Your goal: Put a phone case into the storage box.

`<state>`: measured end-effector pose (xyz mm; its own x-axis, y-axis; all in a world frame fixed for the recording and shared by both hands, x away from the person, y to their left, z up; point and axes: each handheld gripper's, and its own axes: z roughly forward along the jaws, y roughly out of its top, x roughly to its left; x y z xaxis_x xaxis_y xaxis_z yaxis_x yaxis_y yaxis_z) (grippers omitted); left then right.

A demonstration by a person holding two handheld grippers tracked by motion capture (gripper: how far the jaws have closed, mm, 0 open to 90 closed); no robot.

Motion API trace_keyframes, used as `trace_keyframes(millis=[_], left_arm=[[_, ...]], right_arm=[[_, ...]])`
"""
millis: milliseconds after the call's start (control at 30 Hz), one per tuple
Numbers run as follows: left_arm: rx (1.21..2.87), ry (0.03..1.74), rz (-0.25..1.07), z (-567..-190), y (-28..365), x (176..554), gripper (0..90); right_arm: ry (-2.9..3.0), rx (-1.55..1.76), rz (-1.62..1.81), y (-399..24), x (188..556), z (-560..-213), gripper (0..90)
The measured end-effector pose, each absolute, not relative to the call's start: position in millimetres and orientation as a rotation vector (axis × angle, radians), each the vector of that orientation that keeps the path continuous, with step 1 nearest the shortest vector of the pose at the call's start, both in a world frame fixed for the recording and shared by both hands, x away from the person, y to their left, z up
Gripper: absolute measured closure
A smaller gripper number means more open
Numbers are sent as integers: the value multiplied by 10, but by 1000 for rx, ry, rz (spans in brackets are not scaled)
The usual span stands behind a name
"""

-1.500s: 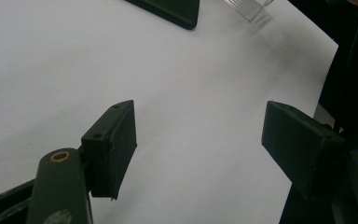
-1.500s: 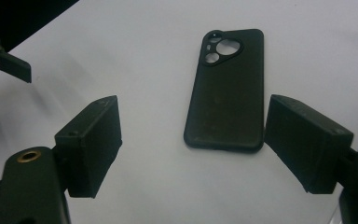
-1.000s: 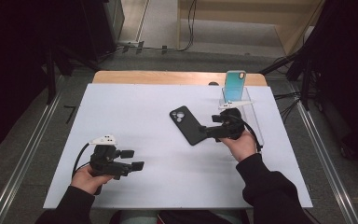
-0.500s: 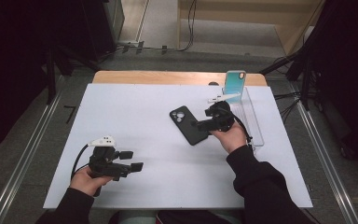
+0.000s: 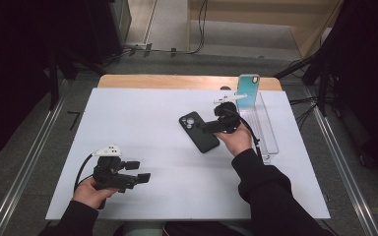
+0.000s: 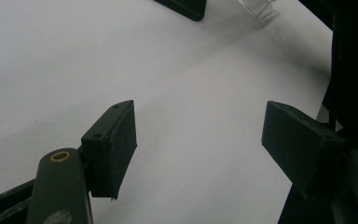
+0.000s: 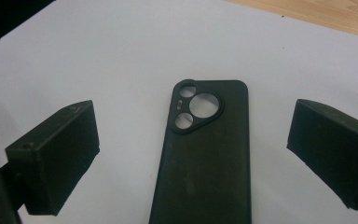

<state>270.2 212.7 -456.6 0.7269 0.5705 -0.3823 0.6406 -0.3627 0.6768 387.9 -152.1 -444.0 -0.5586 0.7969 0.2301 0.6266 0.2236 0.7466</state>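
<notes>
Right gripper (image 7: 191, 154) jaws wide apart, just been opening; black phone case (image 7: 205, 154) lies flat on the white table (image 5: 142, 123) between them, pads not touching it, camera cutout at the far end. Left gripper (image 5: 138, 178) open, empty, well apart near the table's near-left edge.

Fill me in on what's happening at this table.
A person works at a white table with a hand-held gripper in each hand. The right hand-held gripper is at a black phone case lying flat, camera cutout up; its jaws have just been opening and stand wide on either side of the case, not pressing it. The left hand-held gripper is open over bare table near the front edge. A teal phone case stands in a clear rack at the right.
</notes>
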Motion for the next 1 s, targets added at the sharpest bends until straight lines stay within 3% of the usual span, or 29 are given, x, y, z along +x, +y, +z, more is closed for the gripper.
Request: trace_keyframes(millis=[1000], left_arm=[[2053,917,-102,-4560,2146,2703,269]], right_arm=[[2318,1368,1190,-1255,4083,-4783,6]])
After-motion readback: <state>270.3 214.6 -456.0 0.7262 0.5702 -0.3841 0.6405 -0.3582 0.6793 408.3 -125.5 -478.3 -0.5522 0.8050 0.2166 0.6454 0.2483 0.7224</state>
